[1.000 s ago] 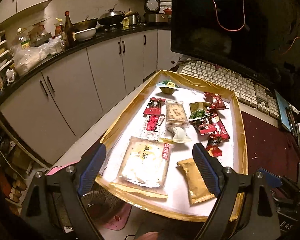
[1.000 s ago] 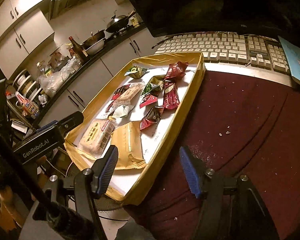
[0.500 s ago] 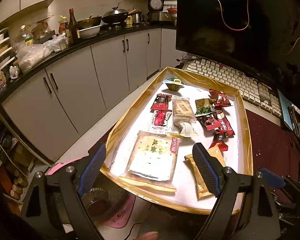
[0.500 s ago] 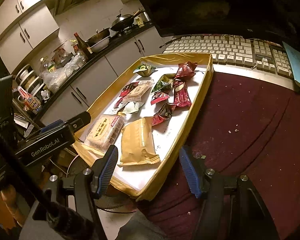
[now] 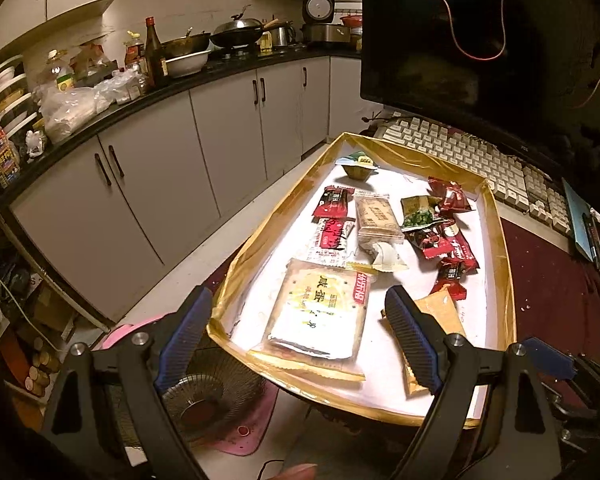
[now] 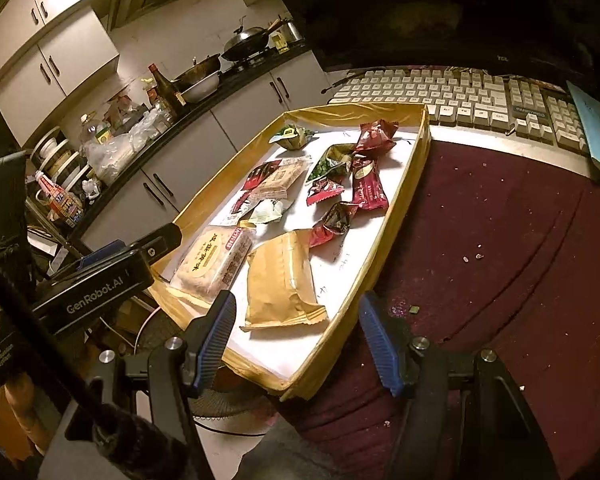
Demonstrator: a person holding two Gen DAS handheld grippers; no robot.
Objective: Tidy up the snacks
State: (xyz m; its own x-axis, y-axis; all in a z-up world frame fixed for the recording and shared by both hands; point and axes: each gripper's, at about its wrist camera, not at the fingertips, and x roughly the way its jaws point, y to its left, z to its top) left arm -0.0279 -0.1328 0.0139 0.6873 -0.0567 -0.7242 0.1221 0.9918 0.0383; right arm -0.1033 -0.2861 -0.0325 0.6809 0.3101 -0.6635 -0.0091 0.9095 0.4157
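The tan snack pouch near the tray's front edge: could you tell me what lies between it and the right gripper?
Only bare white tray floor separates the tan snack pouch from the right gripper, seen in the right wrist view.

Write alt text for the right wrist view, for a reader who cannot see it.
The open right gripper hovers over the near corner of a gold-rimmed tray of snacks, with a tan packet nearest its fingers. Red wrappers lie farther back; a keyboard sits behind the tray, and maroon cloth lies beside it.
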